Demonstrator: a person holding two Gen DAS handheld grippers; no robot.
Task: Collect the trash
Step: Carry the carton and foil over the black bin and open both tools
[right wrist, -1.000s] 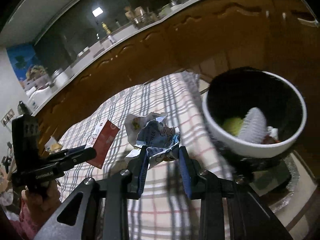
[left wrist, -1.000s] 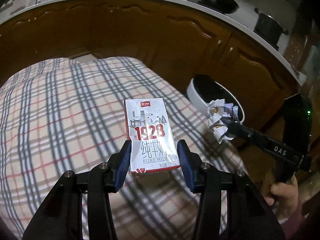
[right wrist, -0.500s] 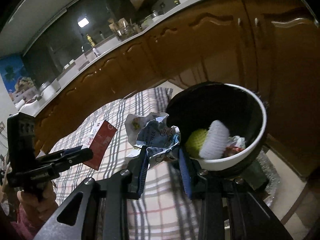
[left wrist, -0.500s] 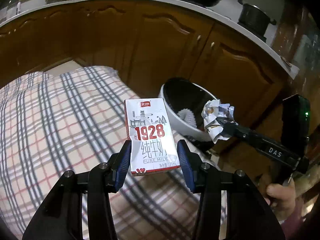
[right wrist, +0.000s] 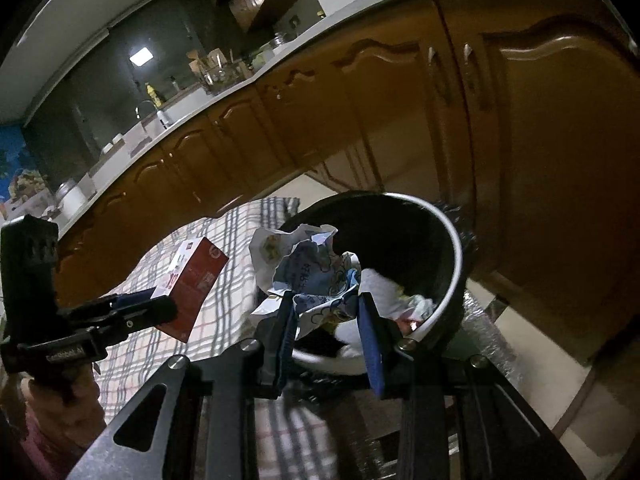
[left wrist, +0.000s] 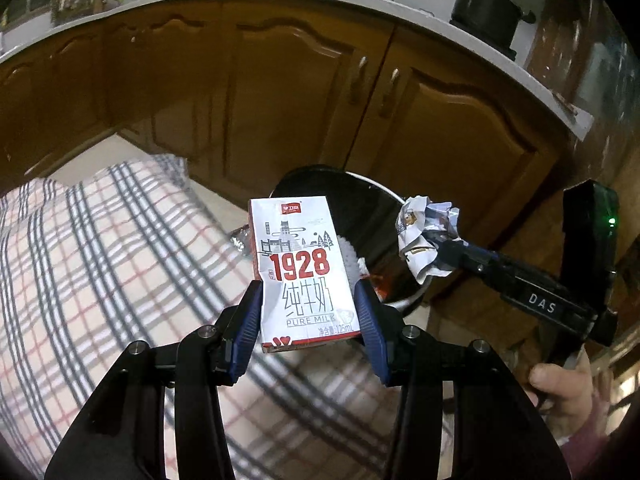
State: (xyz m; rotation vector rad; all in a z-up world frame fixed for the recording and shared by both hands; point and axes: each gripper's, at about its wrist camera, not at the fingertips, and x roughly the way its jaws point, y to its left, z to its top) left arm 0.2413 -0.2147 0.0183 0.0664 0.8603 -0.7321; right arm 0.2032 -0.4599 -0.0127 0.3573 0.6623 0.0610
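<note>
My left gripper (left wrist: pixel 308 312) is shut on a white and red milk carton (left wrist: pixel 300 268) marked 1928, held upright above the checked cloth, just short of the trash bin (left wrist: pixel 384 196). The carton also shows in the right wrist view (right wrist: pixel 192 280). My right gripper (right wrist: pixel 326 320) is shut on a crumpled paper wrapper (right wrist: pixel 304 268) and holds it over the near rim of the bin (right wrist: pixel 452 240). In the left wrist view the wrapper (left wrist: pixel 424 236) hangs over the bin's right rim. The bin has a white rim and black liner, with trash inside.
A checked cloth (left wrist: pixel 100 260) covers the table left of the bin. Brown kitchen cabinets (left wrist: pixel 280 100) stand close behind the bin, under a white counter with a black pot (left wrist: pixel 486 4). Tiled floor (right wrist: pixel 592 400) lies right of the bin.
Both grippers have moved towards the bin with their loads. The wrapper has gone from above the cloth to above the bin's rim. The carton is nearer the bin.
</note>
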